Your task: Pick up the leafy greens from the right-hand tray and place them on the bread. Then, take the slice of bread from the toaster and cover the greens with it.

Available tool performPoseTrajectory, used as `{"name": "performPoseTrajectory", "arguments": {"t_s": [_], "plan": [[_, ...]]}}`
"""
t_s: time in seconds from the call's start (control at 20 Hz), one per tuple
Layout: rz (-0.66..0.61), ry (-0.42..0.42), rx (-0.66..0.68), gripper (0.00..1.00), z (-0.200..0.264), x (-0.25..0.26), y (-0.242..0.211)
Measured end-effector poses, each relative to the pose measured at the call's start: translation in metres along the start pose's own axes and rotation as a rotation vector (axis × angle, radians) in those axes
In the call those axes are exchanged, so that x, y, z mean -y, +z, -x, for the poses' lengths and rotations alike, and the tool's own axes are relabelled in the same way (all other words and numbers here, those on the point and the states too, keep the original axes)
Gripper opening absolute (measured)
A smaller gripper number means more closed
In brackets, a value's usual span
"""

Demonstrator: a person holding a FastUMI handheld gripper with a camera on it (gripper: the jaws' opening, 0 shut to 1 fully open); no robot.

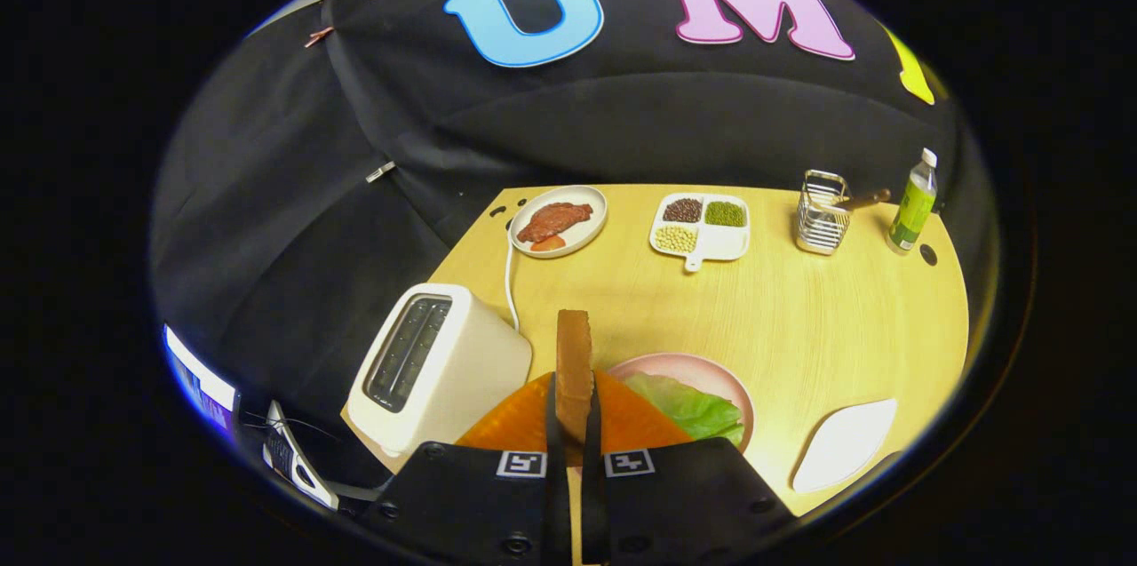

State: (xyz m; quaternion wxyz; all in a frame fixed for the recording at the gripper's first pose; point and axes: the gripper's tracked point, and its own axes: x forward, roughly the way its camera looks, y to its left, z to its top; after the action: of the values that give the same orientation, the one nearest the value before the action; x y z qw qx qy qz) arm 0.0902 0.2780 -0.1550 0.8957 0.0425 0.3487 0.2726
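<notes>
The slice of bread [574, 362] is held upright and edge-on by the claw [574, 424], whose fingers are pressed narrowly against its two faces. Just beyond the fingers the leafy greens [688, 406] lie on the pink plate [702, 366], partly hidden by the claw body; the bottom bread cannot be made out. The toaster [440, 366] stands just beside the claw on the bench [799, 317].

Only the lower part of the slice is gripped, so it could pivot or slip when tilted flat. If released off-centre or on edge, the greens could be left uncovered or be dragged off the plate.
</notes>
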Motion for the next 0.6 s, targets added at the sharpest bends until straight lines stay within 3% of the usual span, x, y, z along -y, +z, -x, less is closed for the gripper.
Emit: {"name": "performPoseTrajectory", "arguments": {"t_s": [0.4, 0.6], "plan": [[-0.16, 0.009, -0.059, 0.09, -0.033, 0.034, -0.029], [-0.164, 0.009, -0.082, 0.1, -0.046, 0.042, -0.05]]}}
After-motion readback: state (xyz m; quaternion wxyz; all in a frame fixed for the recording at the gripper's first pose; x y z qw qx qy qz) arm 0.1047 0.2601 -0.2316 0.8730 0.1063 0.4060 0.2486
